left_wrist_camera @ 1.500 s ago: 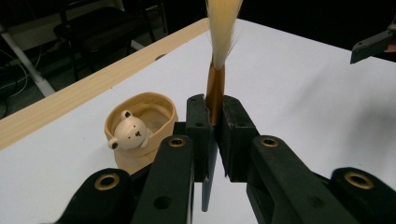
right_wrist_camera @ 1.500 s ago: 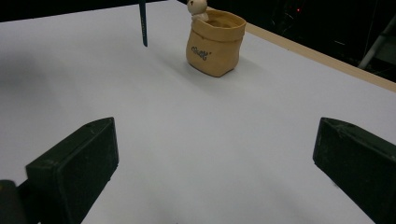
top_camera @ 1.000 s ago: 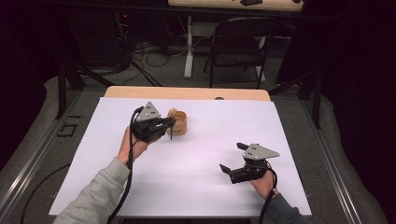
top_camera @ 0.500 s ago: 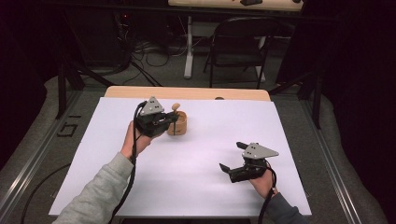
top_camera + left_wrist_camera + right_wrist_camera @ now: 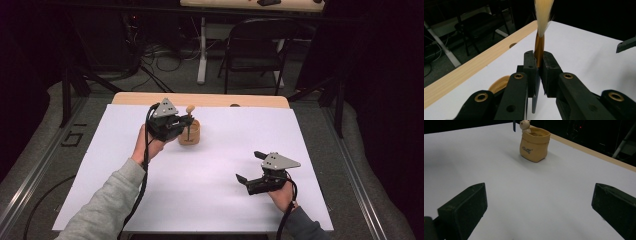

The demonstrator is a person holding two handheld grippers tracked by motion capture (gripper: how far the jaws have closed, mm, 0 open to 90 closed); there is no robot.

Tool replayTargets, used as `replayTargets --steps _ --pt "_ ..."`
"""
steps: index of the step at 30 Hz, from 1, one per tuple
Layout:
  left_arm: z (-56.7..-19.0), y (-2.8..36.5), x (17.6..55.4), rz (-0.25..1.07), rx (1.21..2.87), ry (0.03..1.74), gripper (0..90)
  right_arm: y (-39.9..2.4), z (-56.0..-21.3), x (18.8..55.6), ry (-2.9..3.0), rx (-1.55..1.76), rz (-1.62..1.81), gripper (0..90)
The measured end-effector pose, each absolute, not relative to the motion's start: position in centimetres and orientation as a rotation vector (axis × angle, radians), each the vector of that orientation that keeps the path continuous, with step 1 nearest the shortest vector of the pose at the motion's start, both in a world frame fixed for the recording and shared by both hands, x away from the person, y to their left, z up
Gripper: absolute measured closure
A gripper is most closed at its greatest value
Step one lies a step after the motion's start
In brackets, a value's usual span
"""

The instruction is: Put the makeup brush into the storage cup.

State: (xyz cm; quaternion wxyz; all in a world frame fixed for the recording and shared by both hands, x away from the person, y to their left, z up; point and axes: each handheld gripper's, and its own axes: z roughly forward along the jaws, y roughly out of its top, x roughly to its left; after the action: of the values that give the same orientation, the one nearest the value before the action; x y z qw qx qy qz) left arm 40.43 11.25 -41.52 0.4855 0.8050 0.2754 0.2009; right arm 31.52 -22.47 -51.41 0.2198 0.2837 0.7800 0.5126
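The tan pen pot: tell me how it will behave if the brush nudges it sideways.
The tan pot looks small and light, so it would probably slide on the smooth white table cover. It stands taller than wide with a figure at its rim, so a high push might tip it. The brush, clamped in the left gripper, has soft bristles that would likely bend.

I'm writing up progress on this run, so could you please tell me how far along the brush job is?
Done: the left gripper is shut on the brush, bristles up. In hand: it holds the brush beside the tan pot, the handle tip hanging just outside the rim. Left: probably lowering the brush into the pot and letting go. The right gripper rests open on the table.
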Motion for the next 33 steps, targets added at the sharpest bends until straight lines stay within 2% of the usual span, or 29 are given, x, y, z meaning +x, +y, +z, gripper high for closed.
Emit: replayTargets --steps 21,33 --pt "-40.2 10.8 42.4 0.527 1.952 0.672 83.4 -22.5 -51.4 31.6 2.159 0.78 1.413 0.0" --pt "-40.7 10.8 44.0 0.539 1.943 0.698 83.4 -22.5 -51.4 31.5 2.159 0.782 1.418 0.0"
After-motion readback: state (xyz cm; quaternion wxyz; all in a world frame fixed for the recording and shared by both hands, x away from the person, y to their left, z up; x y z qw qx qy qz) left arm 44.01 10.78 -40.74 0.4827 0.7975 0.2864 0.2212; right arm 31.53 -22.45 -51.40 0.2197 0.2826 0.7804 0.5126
